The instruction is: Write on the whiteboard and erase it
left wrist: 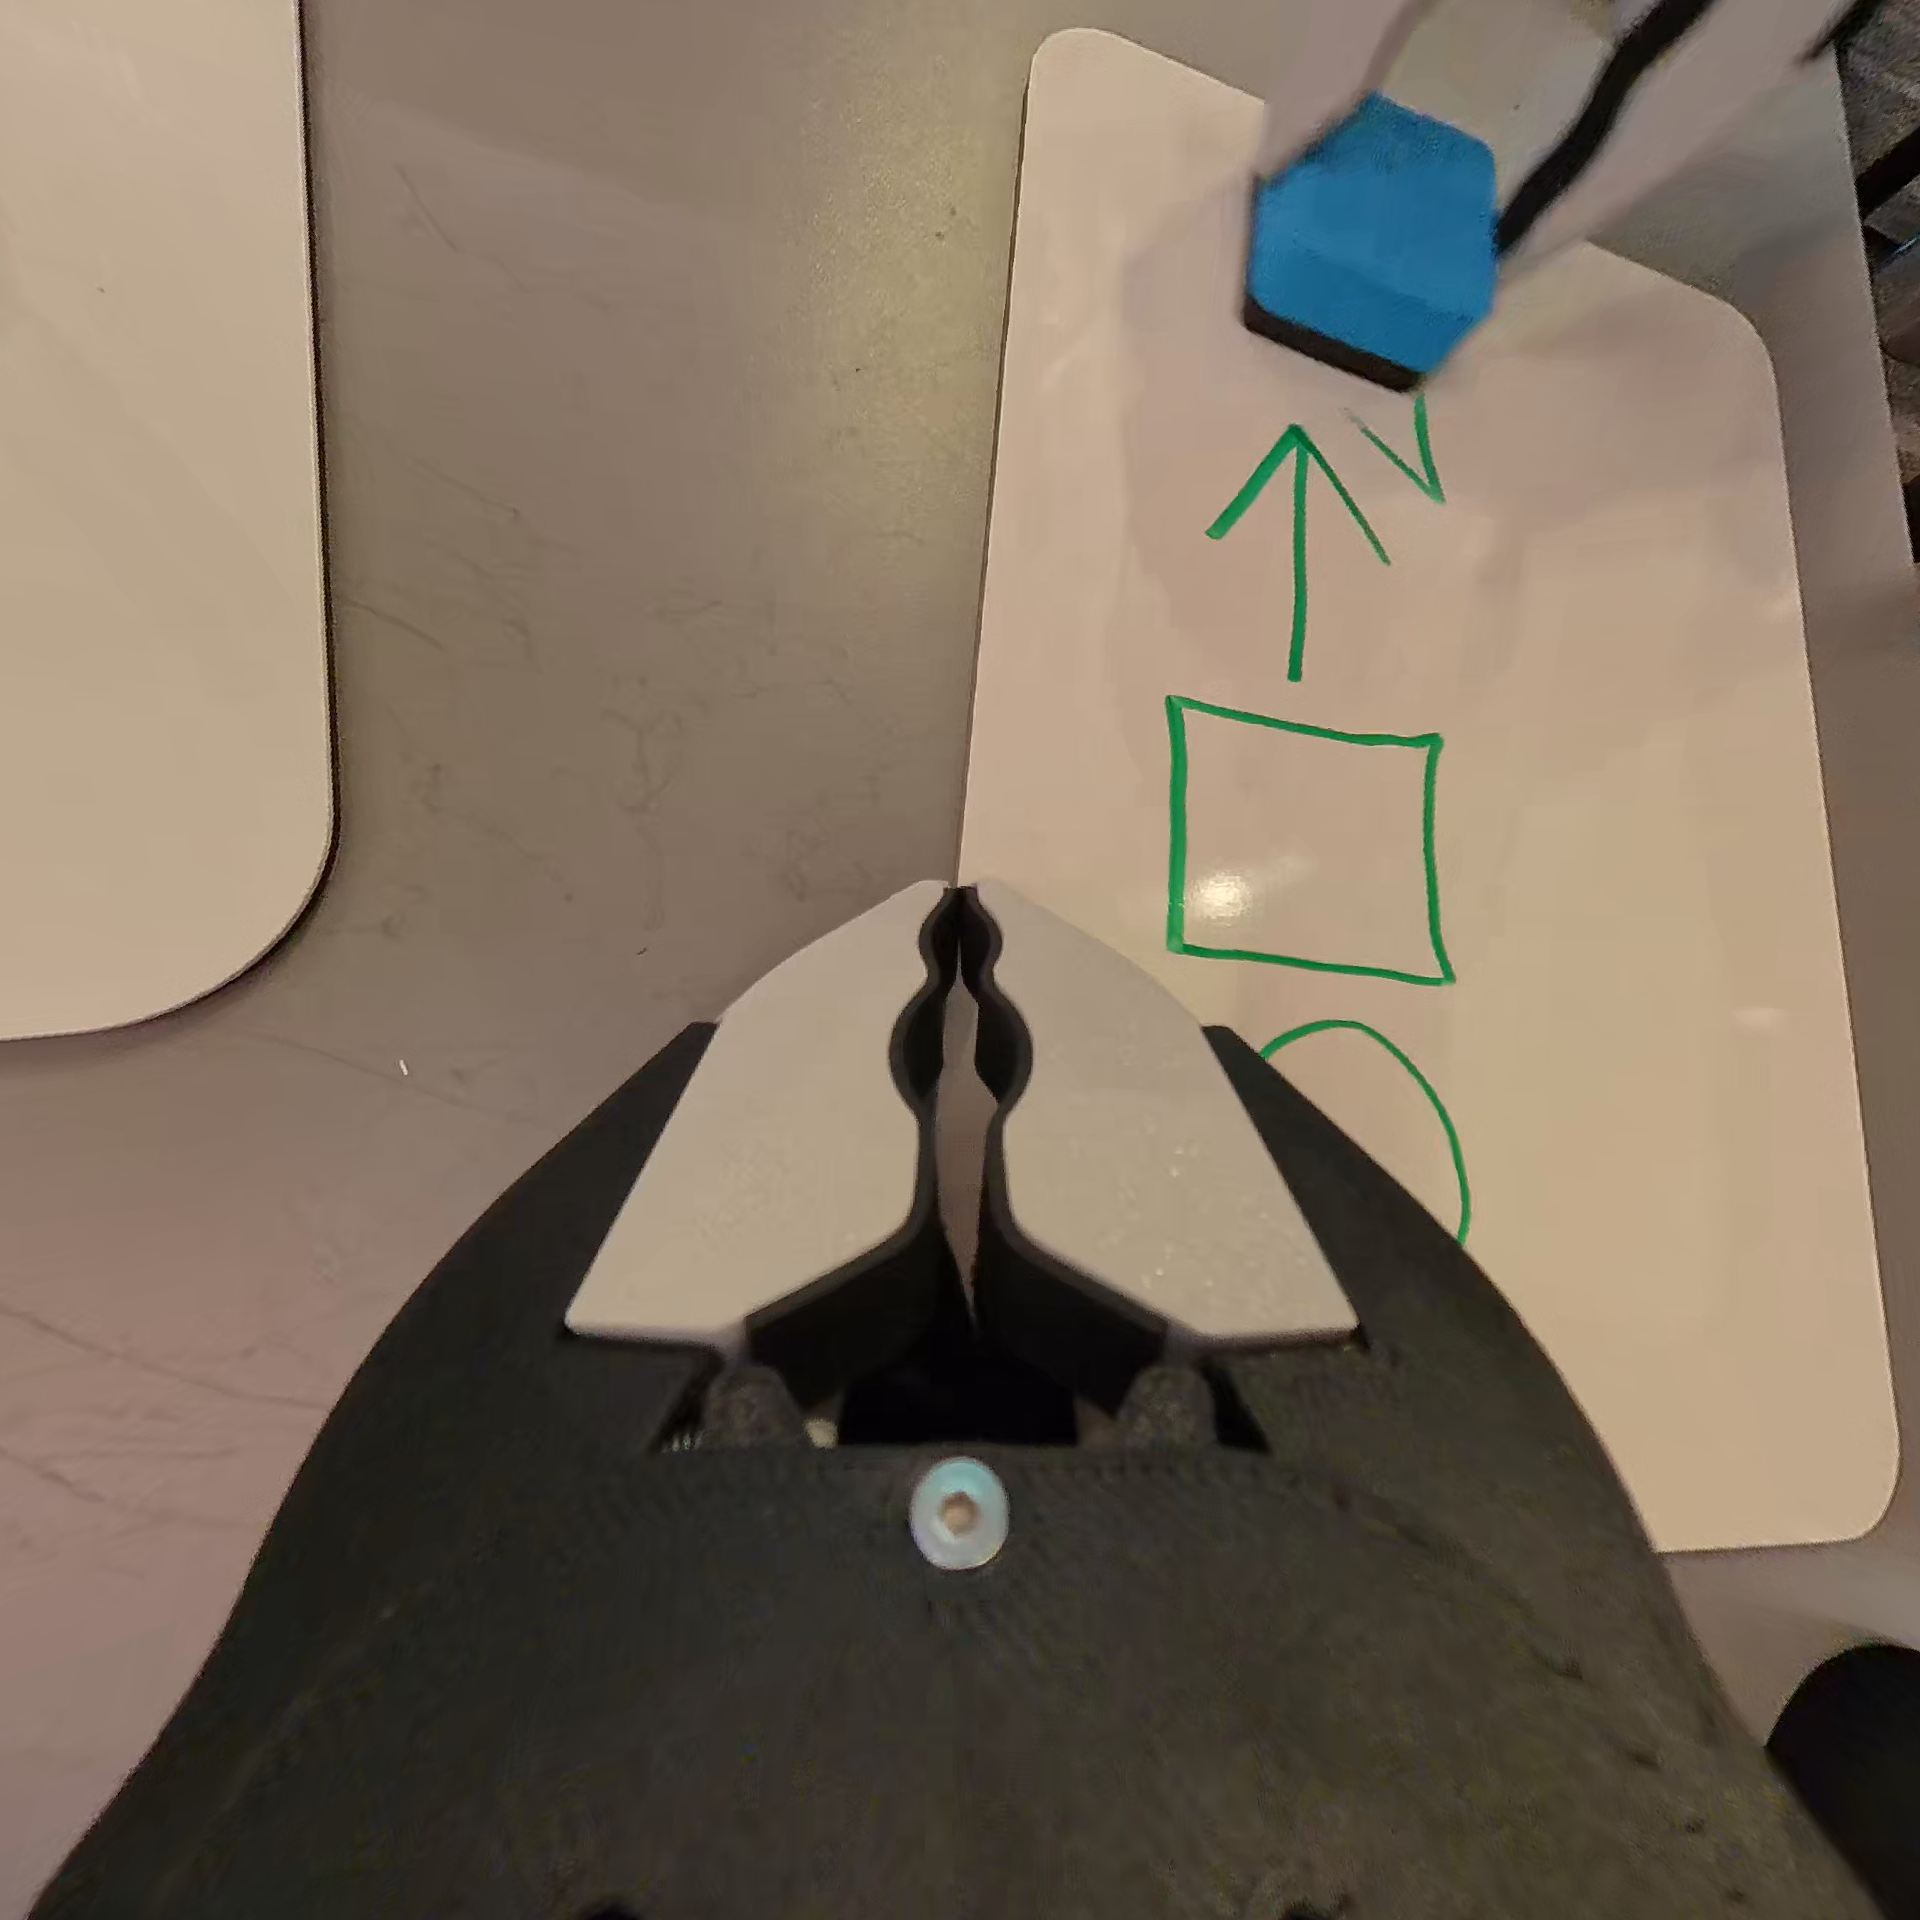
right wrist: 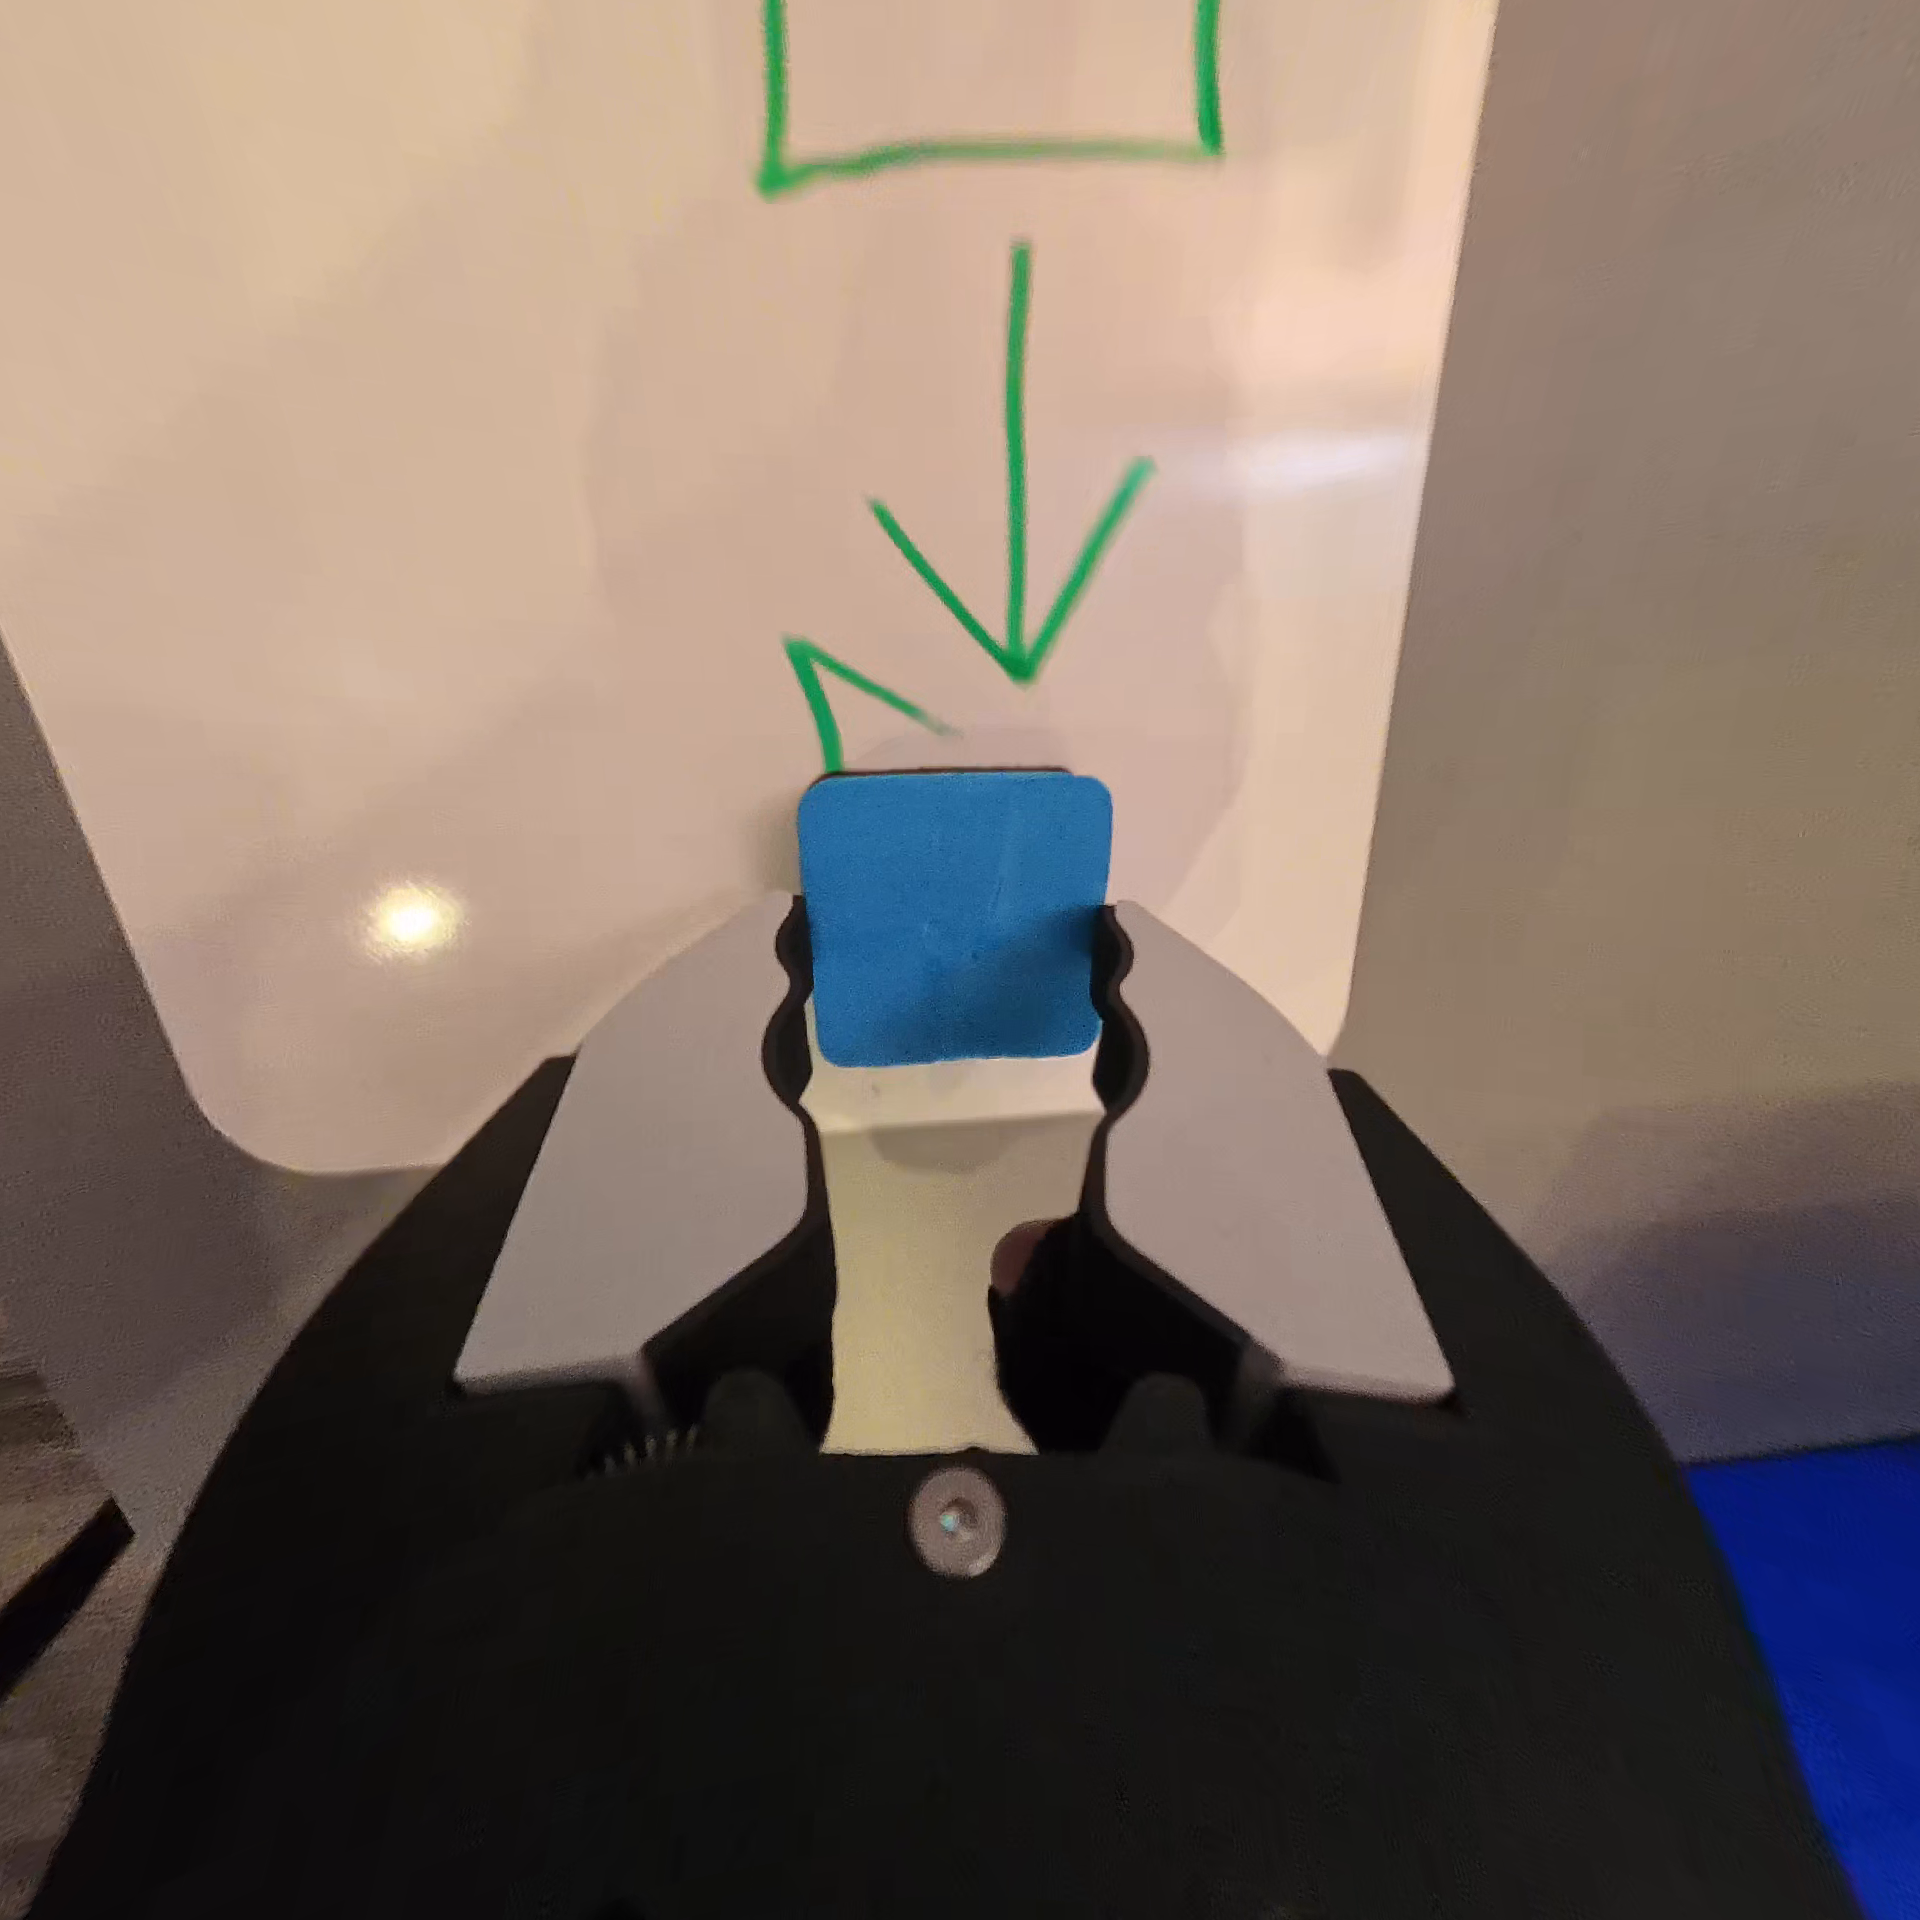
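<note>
My right gripper (right wrist: 951, 977) is shut on a blue foam eraser (right wrist: 951, 920) with a black felt base, and presses it flat on the whiteboard (right wrist: 416, 416). The eraser sits over a partly wiped green shape (right wrist: 831, 696), just below a green arrow (right wrist: 1018, 468) and a green square (right wrist: 987, 156). In the left wrist view the eraser (left wrist: 1371, 239) is at the board's far end, above the arrow (left wrist: 1296, 551), the square (left wrist: 1304, 842) and a green circle (left wrist: 1382, 1122). My left gripper (left wrist: 958, 899) is shut with nothing between its pads, at the left edge of the whiteboard (left wrist: 1662, 935).
A second white board (left wrist: 145, 520) lies at the left on the grey table (left wrist: 644, 520). A blue surface (right wrist: 1808, 1621) shows at the lower right of the right wrist view. A dark round object (left wrist: 1849, 1756) sits at the left wrist view's lower right. The grippers' ends are close to 20 cm from one another.
</note>
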{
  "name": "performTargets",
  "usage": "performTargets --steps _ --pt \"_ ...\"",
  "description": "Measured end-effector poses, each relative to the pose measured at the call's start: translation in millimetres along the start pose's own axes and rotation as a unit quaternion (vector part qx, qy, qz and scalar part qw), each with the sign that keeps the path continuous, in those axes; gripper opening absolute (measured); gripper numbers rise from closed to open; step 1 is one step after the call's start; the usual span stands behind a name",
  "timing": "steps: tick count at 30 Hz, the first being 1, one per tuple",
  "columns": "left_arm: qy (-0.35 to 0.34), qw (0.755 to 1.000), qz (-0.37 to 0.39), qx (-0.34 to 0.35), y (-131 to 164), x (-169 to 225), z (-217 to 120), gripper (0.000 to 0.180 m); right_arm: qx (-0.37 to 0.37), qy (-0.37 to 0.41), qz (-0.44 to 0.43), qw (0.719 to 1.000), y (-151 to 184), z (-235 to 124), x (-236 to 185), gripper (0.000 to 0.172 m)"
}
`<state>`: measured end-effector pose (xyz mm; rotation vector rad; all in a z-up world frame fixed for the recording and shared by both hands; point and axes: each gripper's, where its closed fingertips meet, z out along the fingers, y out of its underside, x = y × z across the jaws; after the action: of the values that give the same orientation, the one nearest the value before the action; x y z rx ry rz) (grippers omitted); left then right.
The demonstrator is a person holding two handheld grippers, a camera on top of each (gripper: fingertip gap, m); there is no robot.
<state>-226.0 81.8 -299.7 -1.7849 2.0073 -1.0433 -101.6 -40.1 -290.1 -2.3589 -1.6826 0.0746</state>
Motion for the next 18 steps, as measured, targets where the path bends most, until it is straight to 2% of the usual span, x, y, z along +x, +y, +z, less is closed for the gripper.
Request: performTargets --steps 2,3,5,6,8,10,13,15,17,18 --pt "0.0 1.0 -0.001 0.0 0 0 0 0.001 -0.011 0.029 0.055 0.998 7 1 26 0.053" --pt "0.001 1.0 -0.002 0.0 0 0 0 0.001 -0.008 0.043 0.048 0.998 -2 2 30 0.053" --pt "-0.001 1.0 -0.005 0.001 0 0 0 0.001 0.019 0.008 -0.004 1.0 -30 7 4 0.053" --pt "-0.002 1.0 -0.004 0.002 0 0 0 0.001 0.015 0.003 -0.019 1.0 -31 7 -5 0.053" --pt "-0.003 1.0 -0.002 0.002 0 0 0 0.001 -0.014 -0.002 -0.009 1.0 -4 0 -4 0.053" --pt "-0.001 1.0 -0.004 0.002 0 0 0 0.001 -0.019 0.02 0.053 0.998 9 -1 17 0.053" --pt "-0.002 1.0 -0.004 0.002 0 0 0 0.001 0.012 0.009 -0.004 1.0 -26 6 -4 0.053" --pt "-0.003 1.0 -0.003 0.002 0 0 0 0.001 -0.01 -0.003 -0.009 1.0 -12 1 -12 0.053" --pt "-0.002 1.0 -0.004 0.002 0 0 0 0.001 -0.029 -0.001 0.045 0.999 16 -4 0 0.053" --pt "-0.001 1.0 -0.005 0.002 0 0 0 0.001 -0.036 -0.006 0.04 0.999 16 -5 -2 0.053"
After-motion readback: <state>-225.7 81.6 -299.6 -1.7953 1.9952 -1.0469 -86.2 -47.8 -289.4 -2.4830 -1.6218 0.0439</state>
